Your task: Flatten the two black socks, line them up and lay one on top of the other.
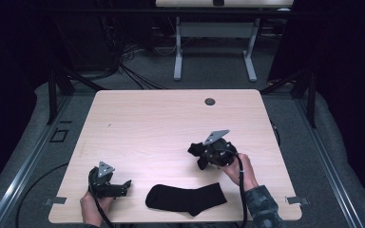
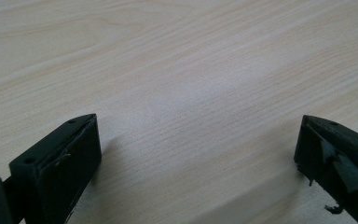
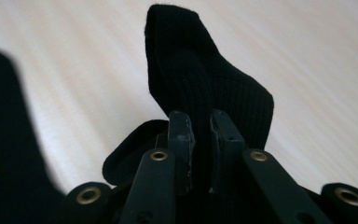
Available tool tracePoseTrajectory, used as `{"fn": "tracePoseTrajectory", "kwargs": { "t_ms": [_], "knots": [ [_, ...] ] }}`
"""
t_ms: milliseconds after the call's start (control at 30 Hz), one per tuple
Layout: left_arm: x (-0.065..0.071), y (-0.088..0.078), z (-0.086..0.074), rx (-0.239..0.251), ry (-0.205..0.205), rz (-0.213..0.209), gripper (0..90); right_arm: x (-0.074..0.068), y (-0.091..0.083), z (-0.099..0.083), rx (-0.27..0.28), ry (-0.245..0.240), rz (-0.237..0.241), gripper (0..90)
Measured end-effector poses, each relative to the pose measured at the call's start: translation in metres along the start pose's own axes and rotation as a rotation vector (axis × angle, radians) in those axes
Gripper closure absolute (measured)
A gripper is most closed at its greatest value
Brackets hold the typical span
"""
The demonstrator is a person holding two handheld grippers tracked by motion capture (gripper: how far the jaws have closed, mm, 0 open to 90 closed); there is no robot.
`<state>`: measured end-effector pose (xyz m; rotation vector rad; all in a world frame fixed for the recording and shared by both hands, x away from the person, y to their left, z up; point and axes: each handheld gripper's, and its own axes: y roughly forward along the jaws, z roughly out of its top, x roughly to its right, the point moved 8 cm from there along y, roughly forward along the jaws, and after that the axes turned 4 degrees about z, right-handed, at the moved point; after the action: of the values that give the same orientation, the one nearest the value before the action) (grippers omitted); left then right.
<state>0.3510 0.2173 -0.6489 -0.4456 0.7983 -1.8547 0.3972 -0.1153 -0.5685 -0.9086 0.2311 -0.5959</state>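
Observation:
A black sock [image 1: 186, 198] lies flat near the table's front edge, between my two hands. A second black sock [image 1: 197, 153] hangs bunched from my right gripper [image 1: 203, 156], lifted a little above the wood right of centre. In the right gripper view the jaws of that gripper [image 3: 201, 122] are shut on the ribbed sock [image 3: 186, 65], which sticks out beyond the fingertips. My left gripper [image 1: 123, 186] rests at the front left, pointing toward the flat sock. Seen from its own camera, the left gripper [image 2: 198, 128] is open over bare wood.
The light wooden table [image 1: 171, 118] has a round cable hole [image 1: 210, 101] near its far edge. Beyond it stand the white legs of another desk [image 1: 178, 52], with cables on the floor. Black frame posts rise at both sides.

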Motion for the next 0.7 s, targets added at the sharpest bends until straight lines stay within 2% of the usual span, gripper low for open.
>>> {"fn": "tracePoseTrajectory", "kwargs": {
  "t_ms": [67,167,233,267,367,500,567,633,700],
  "knots": [
    [0.0,0.0,0.0,0.0,0.0,0.0,0.4,-0.011,0.017,-0.003,-0.046,-0.033,0.031,77.9],
    [0.0,0.0,0.0,0.001,0.001,0.0,0.4,-0.017,0.038,-0.01,-0.078,-0.017,0.078,61.8],
    [0.0,0.0,0.0,0.001,0.001,0.0,0.4,-0.018,0.042,-0.013,-0.064,0.006,0.121,50.7],
    [0.0,0.0,0.0,0.001,0.002,0.0,0.4,-0.017,0.037,-0.013,-0.04,0.021,0.135,45.5],
    [0.0,0.0,0.0,0.0,0.001,0.0,0.4,-0.01,0.02,-0.011,0.012,0.057,0.112,39.5],
    [0.0,-0.001,0.001,0.008,0.007,0.009,0.5,0.002,-0.008,-0.017,0.06,0.097,0.042,39.2],
    [0.0,-0.002,0.002,0.008,0.006,0.022,1.3,0.006,-0.018,-0.024,0.046,0.103,0.007,39.7],
    [0.002,-0.005,0.006,0.018,-0.003,0.014,1.1,0.007,-0.024,-0.03,0.034,0.109,-0.012,40.5],
    [0.018,-0.017,0.025,0.06,-0.002,-0.02,1.3,0.007,-0.027,-0.038,0.027,0.124,-0.028,40.3]
  ]
}}
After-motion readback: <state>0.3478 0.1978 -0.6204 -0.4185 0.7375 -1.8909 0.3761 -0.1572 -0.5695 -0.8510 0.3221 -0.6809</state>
